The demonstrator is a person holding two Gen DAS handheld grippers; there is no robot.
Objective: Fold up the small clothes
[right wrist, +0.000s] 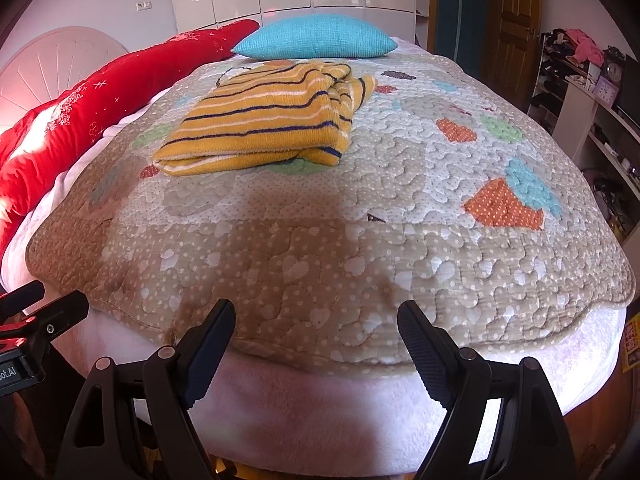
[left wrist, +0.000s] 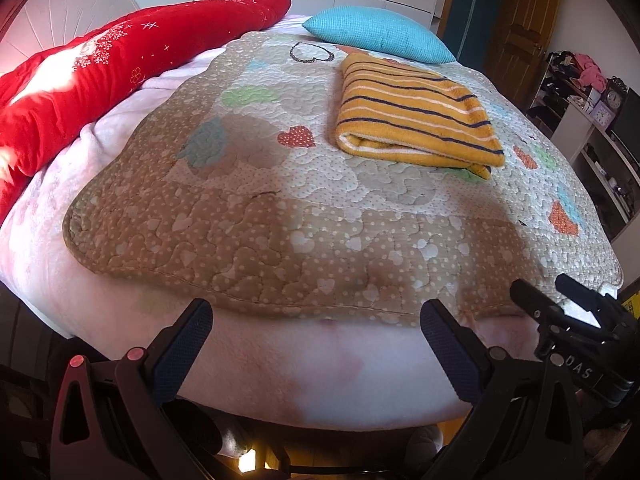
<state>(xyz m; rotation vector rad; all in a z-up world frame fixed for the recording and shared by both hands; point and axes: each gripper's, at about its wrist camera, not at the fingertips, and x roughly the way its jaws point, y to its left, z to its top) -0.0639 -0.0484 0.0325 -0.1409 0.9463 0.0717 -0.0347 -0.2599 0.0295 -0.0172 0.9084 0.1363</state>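
While the garment lies folded: your striped yellow top [left wrist: 416, 114] rests on the quilt [left wrist: 256, 216] of the bed, just in front of the blue pillow [left wrist: 378, 34] and well apart from both tools.
Risk: the far end, seen from the right wrist, looks bunched, so you could drag the stack open if you pinch only one layer.
Left gripper [left wrist: 316, 332]: jaws wide apart, holding nothing, poised over the bed's near edge.
Right gripper [right wrist: 316, 336]: jaws wide apart, empty, touching nothing.
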